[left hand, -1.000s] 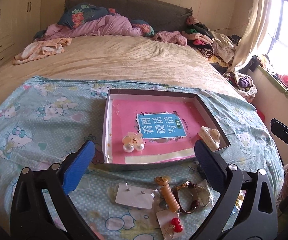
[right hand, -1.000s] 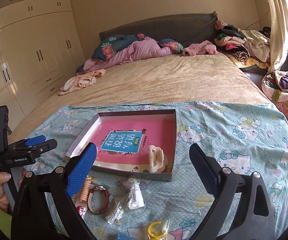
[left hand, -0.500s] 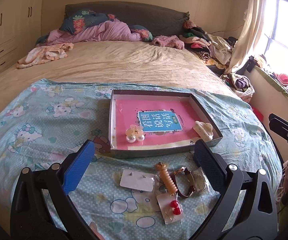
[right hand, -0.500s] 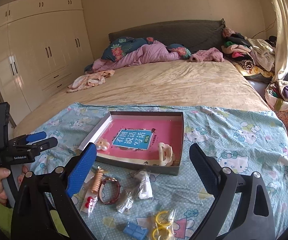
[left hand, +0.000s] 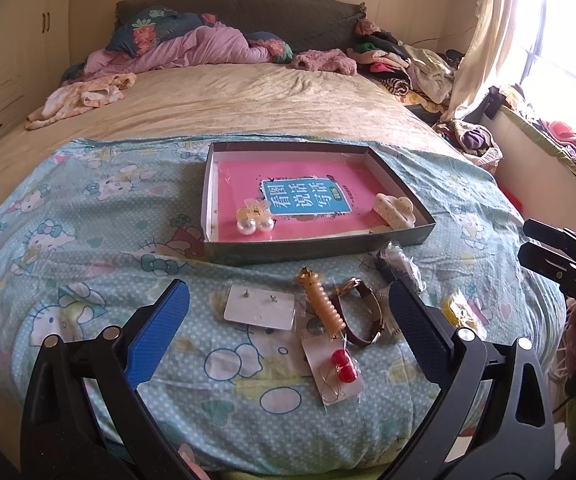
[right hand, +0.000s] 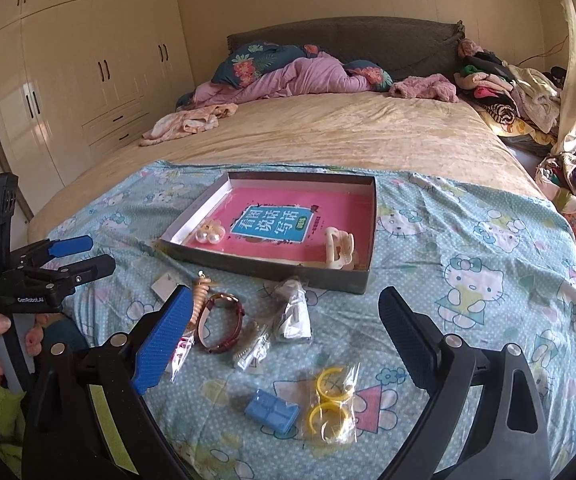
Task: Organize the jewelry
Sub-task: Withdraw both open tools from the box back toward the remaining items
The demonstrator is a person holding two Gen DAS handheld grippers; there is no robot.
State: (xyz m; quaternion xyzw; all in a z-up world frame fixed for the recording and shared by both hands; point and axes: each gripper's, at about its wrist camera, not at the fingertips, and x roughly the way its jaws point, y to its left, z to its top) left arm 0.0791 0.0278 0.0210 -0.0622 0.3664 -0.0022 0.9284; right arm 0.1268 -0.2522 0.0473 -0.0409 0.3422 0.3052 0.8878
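Both grippers gaping, empty — left gripper [left hand: 288, 322] best lowered squarely over the coiled hair tie [left hand: 324, 304], just beside the tray's [left hand: 312, 249] near edge — avoiding the watch [left hand: 362, 316].

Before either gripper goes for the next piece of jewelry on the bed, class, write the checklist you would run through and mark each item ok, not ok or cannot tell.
1. Left gripper open and holding nothing: ok.
2. Right gripper open and holding nothing: ok.
3. Box has bare floor left for more pieces, beside the pearl clip and the cream claw clip: ok.
4. Watch lies free of other pieces: not ok, the spiral hair tie lies against it.
5. Red earrings fixed to their card: cannot tell.
6. Yellow rings loose or sealed in their clear bag: cannot tell.
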